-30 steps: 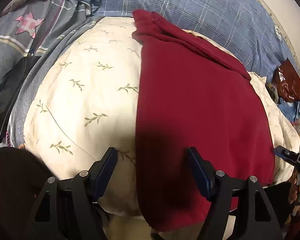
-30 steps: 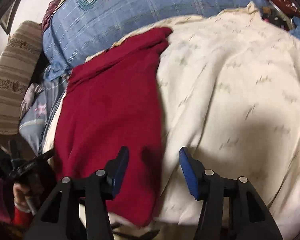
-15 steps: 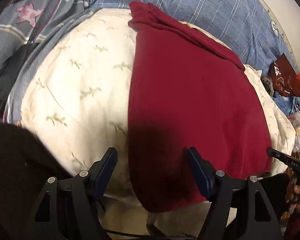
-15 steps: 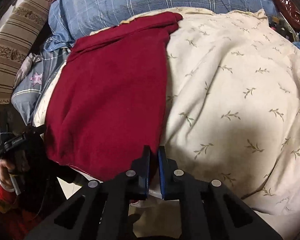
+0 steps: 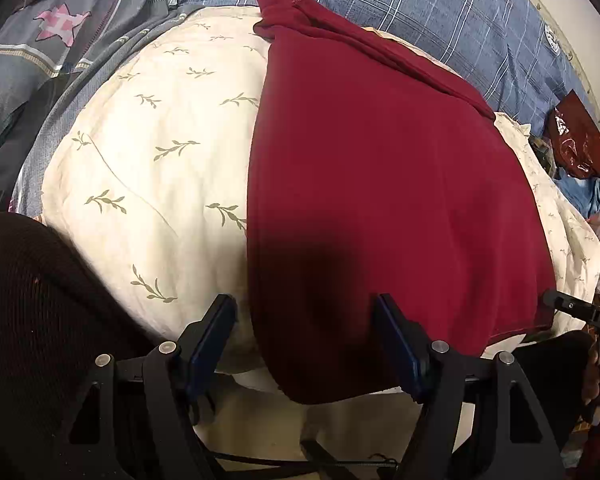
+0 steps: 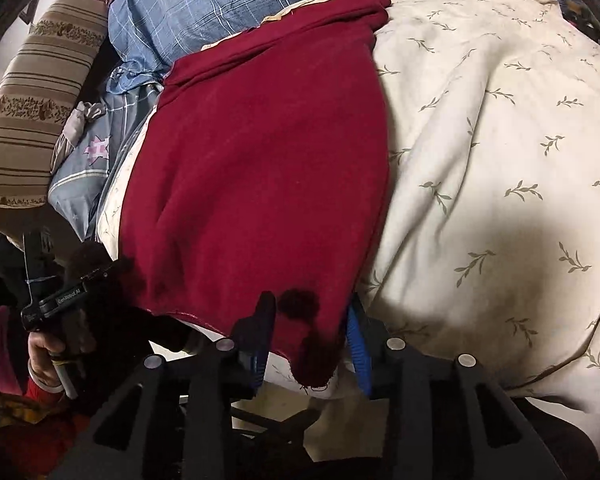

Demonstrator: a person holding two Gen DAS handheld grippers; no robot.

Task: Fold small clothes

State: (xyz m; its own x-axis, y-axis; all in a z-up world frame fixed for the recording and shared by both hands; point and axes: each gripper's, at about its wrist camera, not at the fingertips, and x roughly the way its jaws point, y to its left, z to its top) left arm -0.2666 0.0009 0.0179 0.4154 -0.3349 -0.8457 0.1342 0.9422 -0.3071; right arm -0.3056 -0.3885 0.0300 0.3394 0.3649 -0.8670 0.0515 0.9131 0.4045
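A dark red garment (image 5: pixel 380 180) lies flat and lengthwise on a cream leaf-print quilt (image 5: pixel 160 140). My left gripper (image 5: pixel 304 332) hangs open and wide over the garment's near left corner, and the garment's left edge runs between the fingers. In the right wrist view the same garment (image 6: pixel 260 152) reaches down to my right gripper (image 6: pixel 310 336). Its jaws are opening, and the near right corner of the cloth sits between the blue pads (image 6: pixel 356 340). Each gripper shows at the edge of the other's view, held in a hand (image 6: pixel 44 356).
A blue plaid blanket (image 5: pixel 420 12) lies beyond the quilt (image 6: pixel 500 160). Grey bedding with a pink star (image 5: pixel 60 28) is at the far left, a striped bolster (image 6: pixel 40 100) beside it. A red packet (image 5: pixel 576 140) lies far right. A dark mesh surface (image 5: pixel 32 320) fills the near left.
The right gripper stood open a second ago, snapped shut half a second ago, and now has its jaws apart again around the garment's near corner. The left gripper has stayed open and almost still.
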